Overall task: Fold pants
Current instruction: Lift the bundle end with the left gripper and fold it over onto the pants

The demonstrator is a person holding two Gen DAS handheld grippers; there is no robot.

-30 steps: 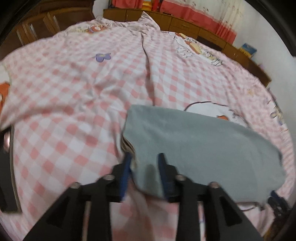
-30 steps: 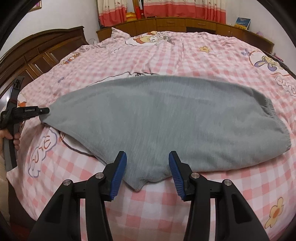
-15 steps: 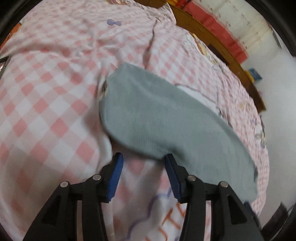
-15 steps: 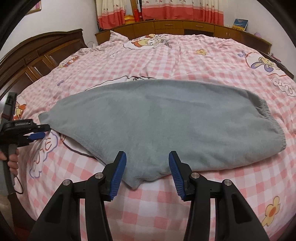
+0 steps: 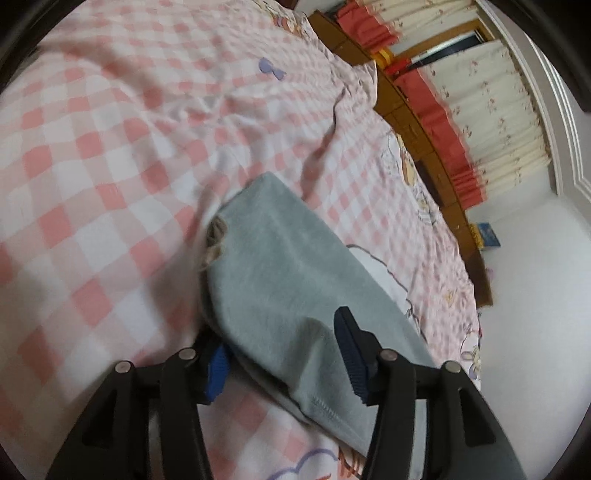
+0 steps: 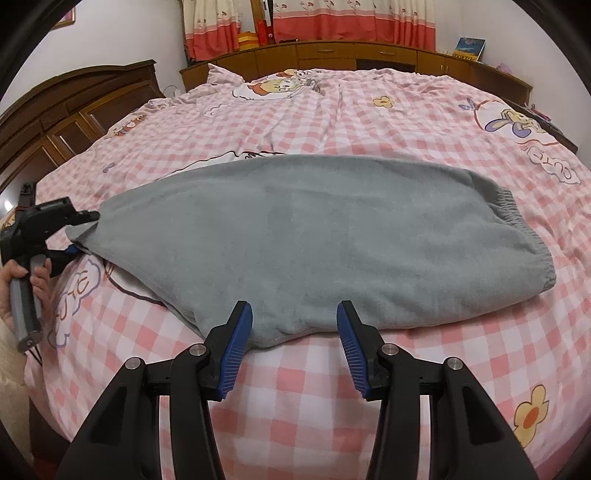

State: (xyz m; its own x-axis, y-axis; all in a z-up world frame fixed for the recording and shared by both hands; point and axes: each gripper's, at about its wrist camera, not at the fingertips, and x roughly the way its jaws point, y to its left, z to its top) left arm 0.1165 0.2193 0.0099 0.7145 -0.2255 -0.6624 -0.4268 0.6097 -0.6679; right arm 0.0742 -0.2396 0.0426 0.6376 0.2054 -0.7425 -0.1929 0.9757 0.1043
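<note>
Pink checked bed [image 6: 369,387] carries the grey pants [image 6: 314,240], lying long from left to right. Left tool [image 5: 284,354] has just been opening around the leg end, not pressing it. Right tool [image 6: 295,339] stands half open, empty, at the near edge.

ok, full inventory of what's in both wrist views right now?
pants: 1, grey, flat across the bed, elastic waistband at right
bedspread: 1, pink and white check with cartoon prints, under the pants
headboard: 1, dark wood, far left
cabinets: 1 run, brown wood, behind the bed
curtains: cream with red hem, back wall
book: 1, blue, on the cabinets at right
left gripper: open, jaws just opening, astride the cuff end
right gripper: open, at the near edge
hand: holds the left gripper's handle
</note>
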